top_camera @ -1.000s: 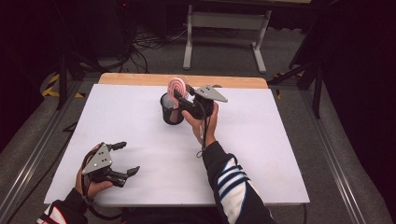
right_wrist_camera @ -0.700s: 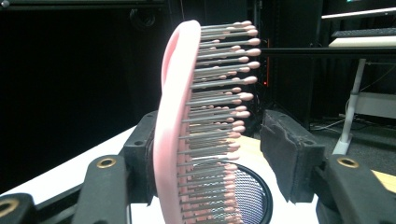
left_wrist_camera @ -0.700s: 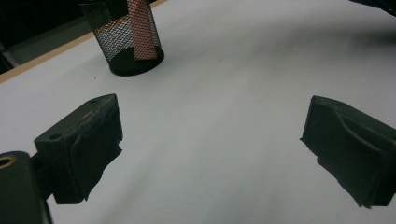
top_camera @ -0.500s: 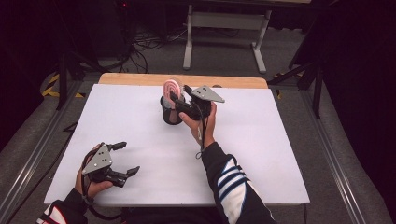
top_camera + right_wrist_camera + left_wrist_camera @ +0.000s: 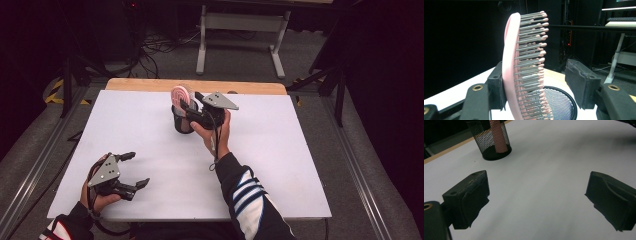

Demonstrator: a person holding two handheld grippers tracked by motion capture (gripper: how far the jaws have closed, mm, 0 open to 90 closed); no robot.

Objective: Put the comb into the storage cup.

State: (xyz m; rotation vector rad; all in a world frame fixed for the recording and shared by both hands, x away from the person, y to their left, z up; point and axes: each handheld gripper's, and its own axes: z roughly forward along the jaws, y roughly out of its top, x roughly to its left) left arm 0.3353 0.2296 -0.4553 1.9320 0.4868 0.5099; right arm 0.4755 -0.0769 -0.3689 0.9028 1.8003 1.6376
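Note:
A pink hairbrush (image 5: 181, 94) stands upright with its handle in a black mesh cup (image 5: 181, 122) at the far middle of the white table (image 5: 300, 150). My right gripper (image 5: 190, 100) reaches around the brush head. Seen from the right gripper, the brush (image 5: 524, 65) stands between the jaws above the cup (image 5: 559, 102). Its back is close to the left pad and a gap separates the bristles from the right pad. These jaws have just been opening. My left gripper (image 5: 138, 169) rests open at the near left with nothing between its jaws, and the cup (image 5: 495, 142) lies far ahead of it.
A wooden strip (image 5: 150, 85) runs along the table's far edge. Beyond it the dark floor holds a metal stand (image 5: 240, 30) and cables. White tabletop spreads to the right of the cup and across the near half.
The right gripper's jaws have widened around the brush head, which has leaned slightly to the left. The left gripper has stayed still.

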